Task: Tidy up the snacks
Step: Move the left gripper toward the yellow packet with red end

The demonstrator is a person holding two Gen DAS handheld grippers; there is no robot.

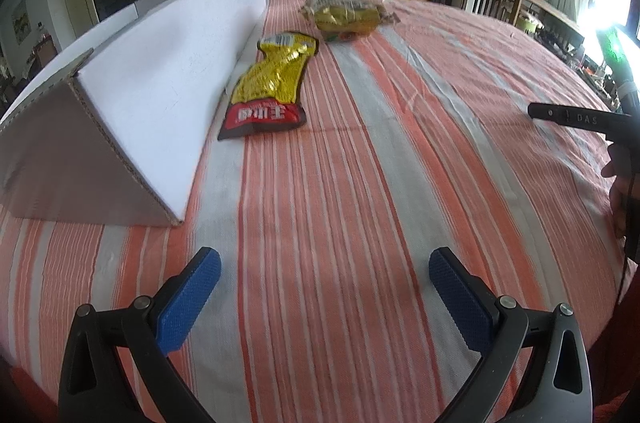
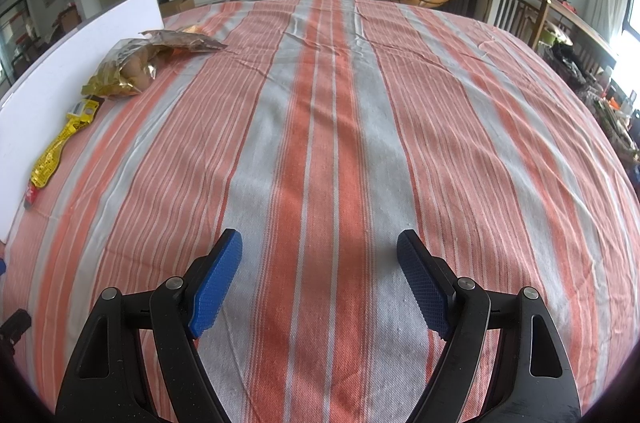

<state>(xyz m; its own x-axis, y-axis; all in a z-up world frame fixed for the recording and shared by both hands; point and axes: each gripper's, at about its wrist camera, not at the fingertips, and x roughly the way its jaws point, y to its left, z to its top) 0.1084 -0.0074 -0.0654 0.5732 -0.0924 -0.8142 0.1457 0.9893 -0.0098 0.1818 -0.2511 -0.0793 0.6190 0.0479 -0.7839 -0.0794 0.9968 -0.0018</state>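
Observation:
A yellow and red snack packet (image 1: 267, 85) lies flat on the striped cloth beside a white cardboard panel (image 1: 168, 71). It also shows in the right wrist view (image 2: 56, 151). Farther back lies a clear bag of gold-wrapped snacks (image 1: 347, 16), which also shows in the right wrist view (image 2: 132, 67), with a brown packet (image 2: 188, 41) just behind it. My left gripper (image 1: 324, 271) is open and empty, well short of the yellow packet. My right gripper (image 2: 320, 249) is open and empty over bare cloth, to the right of the snacks.
The cardboard panel leans like a wedge along the left side of the table (image 1: 360, 183). Part of the right gripper's black body (image 1: 576, 119) shows at the right edge of the left wrist view. Chairs (image 2: 516, 7) stand beyond the far right edge.

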